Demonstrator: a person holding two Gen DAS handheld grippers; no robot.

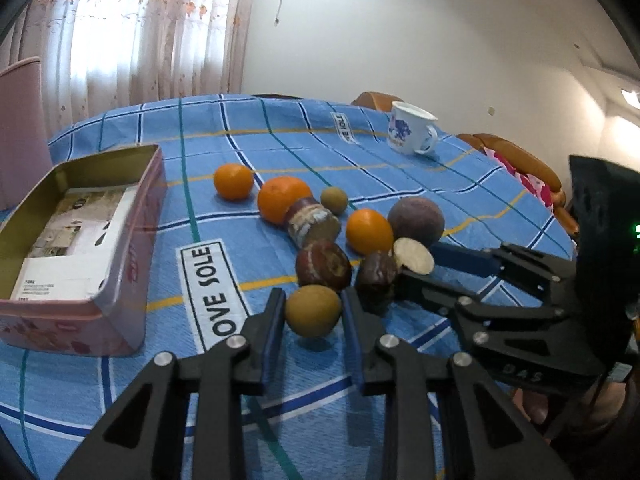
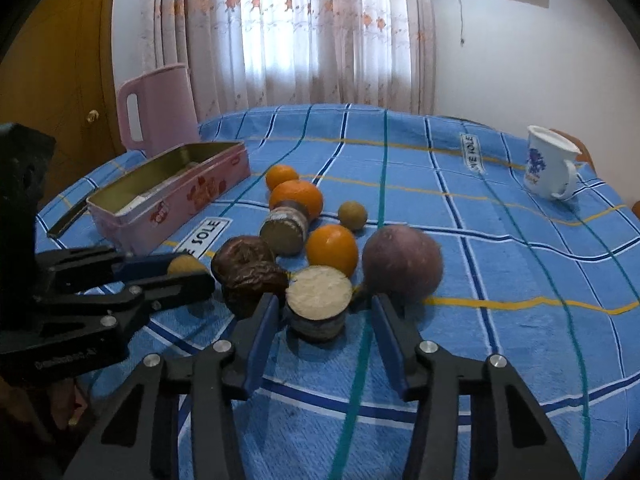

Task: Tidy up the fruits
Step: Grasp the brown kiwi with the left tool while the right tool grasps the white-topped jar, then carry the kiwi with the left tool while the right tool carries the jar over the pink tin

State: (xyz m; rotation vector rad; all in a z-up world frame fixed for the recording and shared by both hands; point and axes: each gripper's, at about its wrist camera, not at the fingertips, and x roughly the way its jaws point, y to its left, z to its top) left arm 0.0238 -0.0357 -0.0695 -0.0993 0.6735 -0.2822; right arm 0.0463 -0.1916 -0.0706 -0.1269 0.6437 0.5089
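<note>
Several fruits lie clustered on the blue checked tablecloth (image 1: pixel 400 168). My left gripper (image 1: pixel 313 312) is shut on a small tan-green round fruit (image 1: pixel 313 311); it also shows in the right wrist view (image 2: pixel 185 266). My right gripper (image 2: pixel 322 312) is open around a cut fruit piece with a pale face (image 2: pixel 319 292), gaps on both sides; in the left wrist view that piece (image 1: pixel 414 255) sits at the right gripper's tips. Nearby lie three oranges (image 1: pixel 285 199) (image 1: pixel 233 181) (image 1: pixel 369 231), a purple round fruit (image 2: pixel 402 259), dark wrinkled fruits (image 2: pixel 248 270) and another small tan fruit (image 2: pixel 352 215).
An open pink tin box (image 1: pixel 120 264) holding a white carton stands left of the fruits. A white mug with a blue print (image 2: pixel 550 168) stands at the far right. A pink jug (image 2: pixel 156 114) stands behind the tin. Wooden chairs (image 1: pixel 516 156) stand past the table's far edge.
</note>
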